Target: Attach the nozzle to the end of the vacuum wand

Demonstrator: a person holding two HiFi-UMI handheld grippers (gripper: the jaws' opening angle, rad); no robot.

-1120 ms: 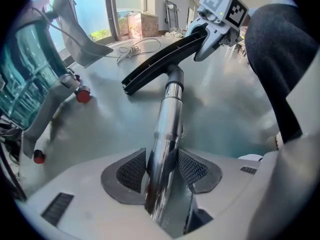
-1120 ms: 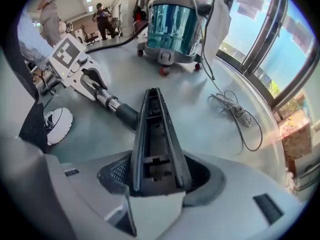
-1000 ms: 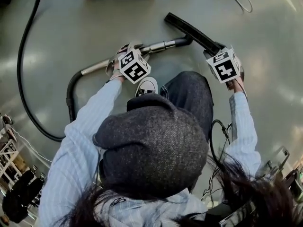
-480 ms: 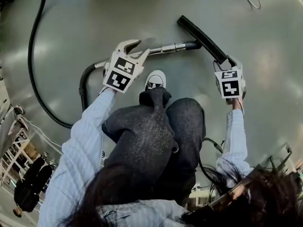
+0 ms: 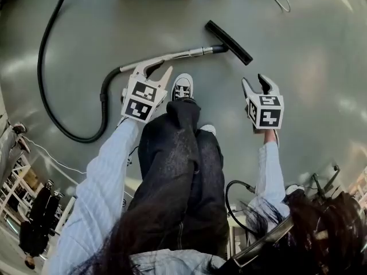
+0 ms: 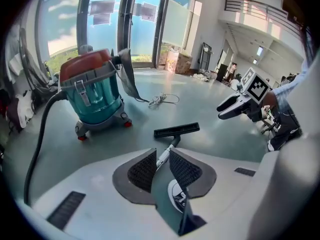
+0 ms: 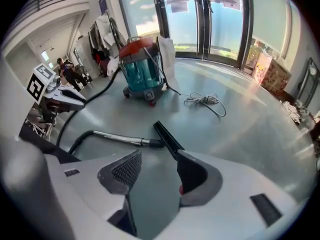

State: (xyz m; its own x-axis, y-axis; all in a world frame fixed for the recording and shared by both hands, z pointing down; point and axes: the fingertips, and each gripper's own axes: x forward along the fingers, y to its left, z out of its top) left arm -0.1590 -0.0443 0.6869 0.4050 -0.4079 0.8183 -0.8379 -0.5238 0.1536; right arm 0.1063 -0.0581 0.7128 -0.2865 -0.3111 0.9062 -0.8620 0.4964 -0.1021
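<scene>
where the wand ends, nozzle sits attached.

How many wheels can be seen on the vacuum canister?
2. Left wheel and right wheel under the canister in the left gripper view; others may be hidden behind.

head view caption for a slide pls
Nozzle fitted on the wand on the floor; left tool empty, jaws closing, right tool open and empty.

Wand w/ nozzle on floor
</scene>
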